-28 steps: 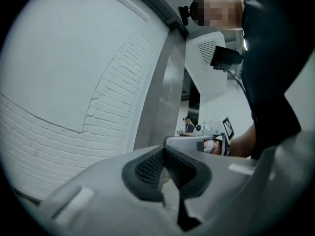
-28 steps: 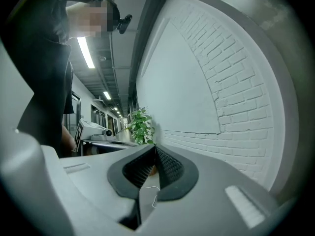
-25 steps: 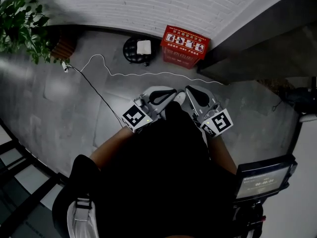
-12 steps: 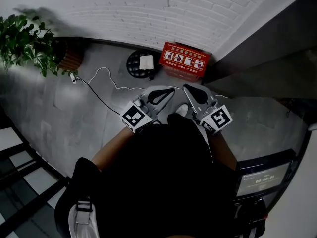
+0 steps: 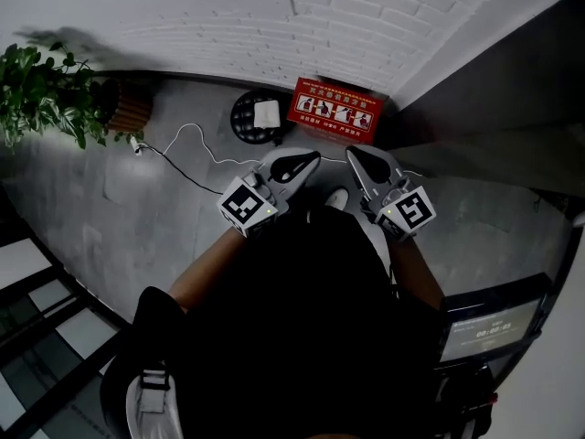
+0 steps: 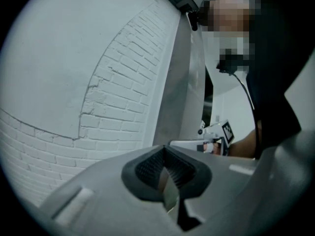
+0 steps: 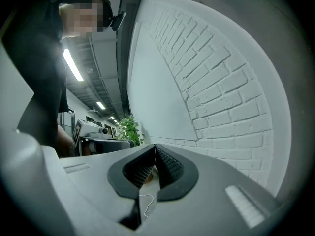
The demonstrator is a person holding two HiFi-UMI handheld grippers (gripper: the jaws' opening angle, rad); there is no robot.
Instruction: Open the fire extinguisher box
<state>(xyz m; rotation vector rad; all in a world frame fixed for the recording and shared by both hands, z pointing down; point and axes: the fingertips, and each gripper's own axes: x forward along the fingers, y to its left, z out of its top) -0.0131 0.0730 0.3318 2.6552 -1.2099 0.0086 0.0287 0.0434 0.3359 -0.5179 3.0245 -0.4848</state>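
The red fire extinguisher box (image 5: 333, 112) stands on the grey floor against the white brick wall, lid shut, with white pictures on top. My left gripper (image 5: 314, 157) and right gripper (image 5: 351, 152) are held side by side in front of my body, both pointing toward the box and a short way from it. Each gripper's jaws are shut tip to tip with nothing between them, as seen for the left gripper (image 6: 165, 148) and the right gripper (image 7: 155, 146). Neither gripper view shows the box, only wall.
A round black object with a white block on it (image 5: 257, 115) sits just left of the box. A white cable (image 5: 196, 143) runs across the floor to a potted plant (image 5: 47, 95). A dark wall corner rises right of the box. A screen (image 5: 489, 322) is at lower right.
The head view has shifted, and the box now lies nearer the gripper tips. Both grippers have moved forward toward it, staying shut.
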